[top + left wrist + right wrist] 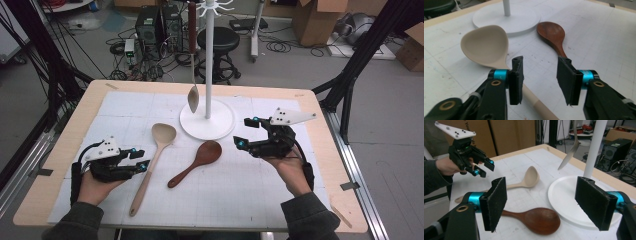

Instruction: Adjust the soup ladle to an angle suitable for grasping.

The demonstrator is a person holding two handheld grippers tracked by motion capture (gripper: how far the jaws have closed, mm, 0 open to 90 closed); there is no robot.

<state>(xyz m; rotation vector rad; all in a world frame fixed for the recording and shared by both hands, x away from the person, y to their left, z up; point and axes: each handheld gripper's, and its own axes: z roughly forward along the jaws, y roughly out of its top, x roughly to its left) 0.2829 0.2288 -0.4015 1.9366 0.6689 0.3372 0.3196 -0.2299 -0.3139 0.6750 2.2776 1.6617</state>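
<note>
Table (320,102): mat (240,195), spoons, stand (207,120)

We note the right gripper (541,202) with jaws apart above the dark spoon (534,219); the pale spoon (530,178) lies beyond, near the stand base (564,195).

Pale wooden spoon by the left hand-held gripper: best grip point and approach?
Take the pale spoon by its handle just below the bowl, coming from above with the jaws across the shaft. It lies flat; the handle is thin and straight, the bowl too wide. The left hand-held gripper already stands open beside that neck.
</note>
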